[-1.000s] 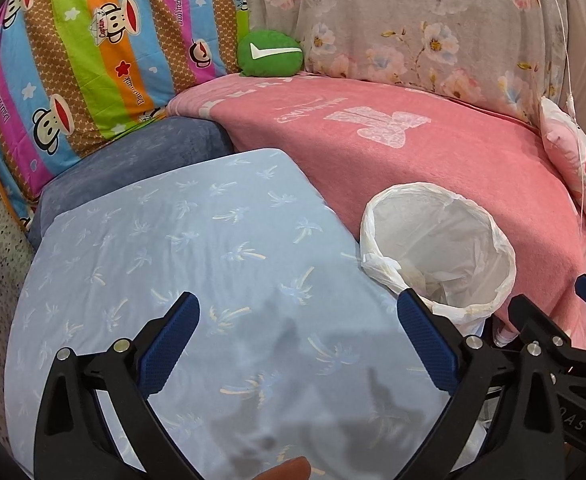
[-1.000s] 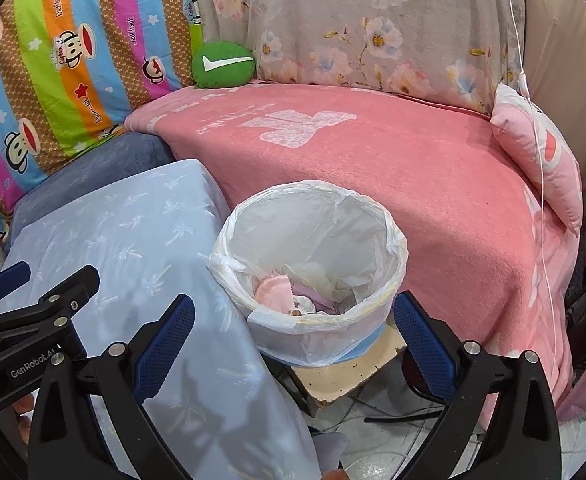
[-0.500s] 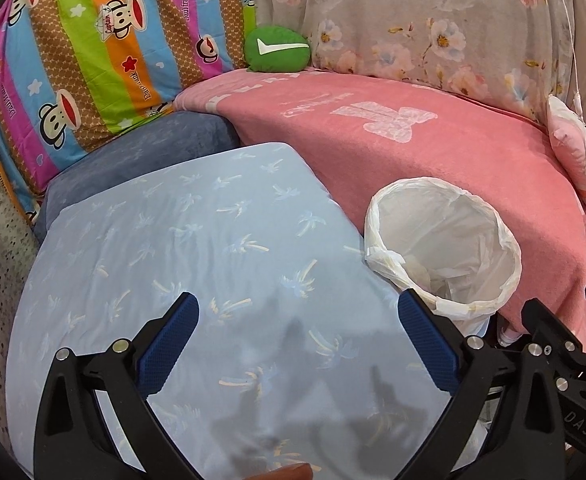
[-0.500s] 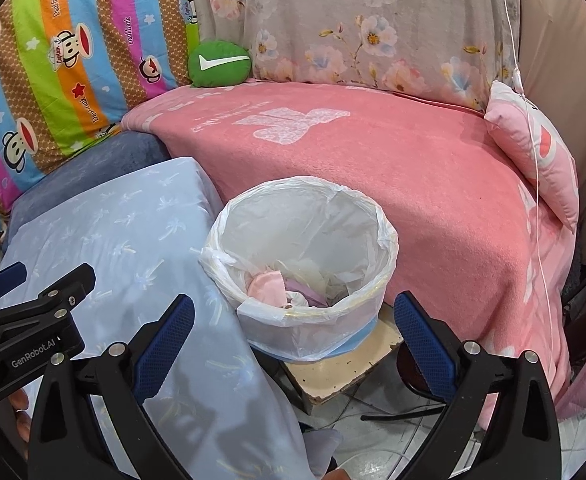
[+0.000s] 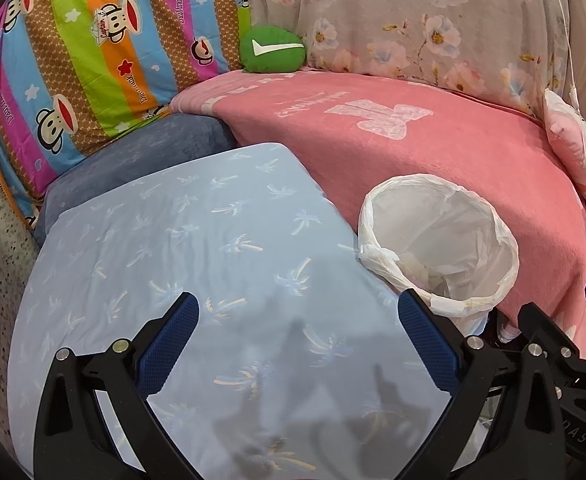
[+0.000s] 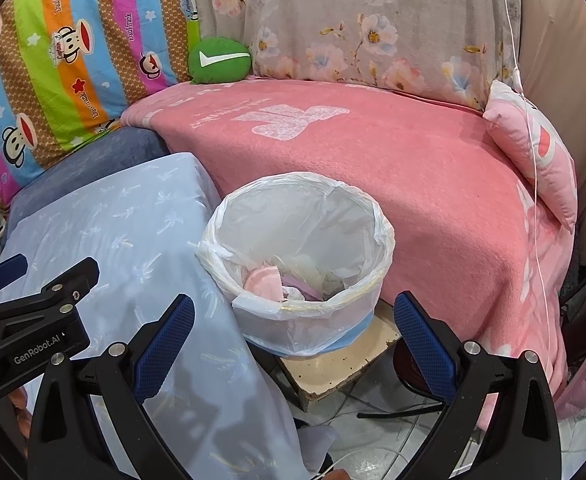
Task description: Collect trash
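Both the left claw [image 5: 297,340] and the right claw [image 6: 293,332] are held wide apart and empty. The trash bin [image 6: 299,264], lined with a white bag, stands between the blue sheet [image 5: 197,240] and the pink blanket [image 6: 393,160]; crumpled trash [image 6: 265,280] lies inside. No loose trash is seen beside the bin, so surrounding surfaces should be scanned before any reach is committed.

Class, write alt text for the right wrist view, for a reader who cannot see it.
A white-lined trash bin holding crumpled pink and white scraps sits on a small stand, between a light blue cushion and a pink blanket. The right gripper hangs open and empty in front of it; the left gripper juts in at left.
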The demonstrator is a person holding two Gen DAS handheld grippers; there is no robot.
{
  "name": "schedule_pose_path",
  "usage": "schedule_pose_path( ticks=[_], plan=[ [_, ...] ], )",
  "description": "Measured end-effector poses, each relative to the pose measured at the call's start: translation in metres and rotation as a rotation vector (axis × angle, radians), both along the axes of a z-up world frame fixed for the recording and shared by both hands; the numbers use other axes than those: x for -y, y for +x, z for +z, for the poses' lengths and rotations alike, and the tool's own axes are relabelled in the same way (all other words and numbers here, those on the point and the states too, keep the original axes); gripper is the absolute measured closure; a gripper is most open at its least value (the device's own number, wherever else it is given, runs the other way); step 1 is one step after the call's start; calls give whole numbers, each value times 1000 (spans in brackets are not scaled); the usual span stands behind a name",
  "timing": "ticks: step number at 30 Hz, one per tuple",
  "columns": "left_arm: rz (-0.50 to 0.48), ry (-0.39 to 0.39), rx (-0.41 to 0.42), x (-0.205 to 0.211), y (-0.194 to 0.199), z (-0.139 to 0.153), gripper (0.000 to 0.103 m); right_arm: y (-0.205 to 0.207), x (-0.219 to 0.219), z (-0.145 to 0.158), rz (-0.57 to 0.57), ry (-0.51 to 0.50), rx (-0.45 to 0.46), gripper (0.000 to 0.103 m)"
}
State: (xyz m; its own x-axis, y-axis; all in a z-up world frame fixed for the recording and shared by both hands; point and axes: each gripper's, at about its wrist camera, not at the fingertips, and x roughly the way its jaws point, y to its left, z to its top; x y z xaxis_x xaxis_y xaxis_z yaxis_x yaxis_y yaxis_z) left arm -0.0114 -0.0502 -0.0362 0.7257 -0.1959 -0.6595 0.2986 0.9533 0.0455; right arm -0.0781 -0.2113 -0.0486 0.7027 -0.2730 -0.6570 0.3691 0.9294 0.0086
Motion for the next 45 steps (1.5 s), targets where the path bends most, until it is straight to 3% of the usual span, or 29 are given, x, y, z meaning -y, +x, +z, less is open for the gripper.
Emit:
schedule_pose_path(
  ticks=[45],
  plan=[
    [-12, 7, 3, 14, -5, 0, 7, 2, 11, 3, -11, 7, 3, 6]
  ],
)
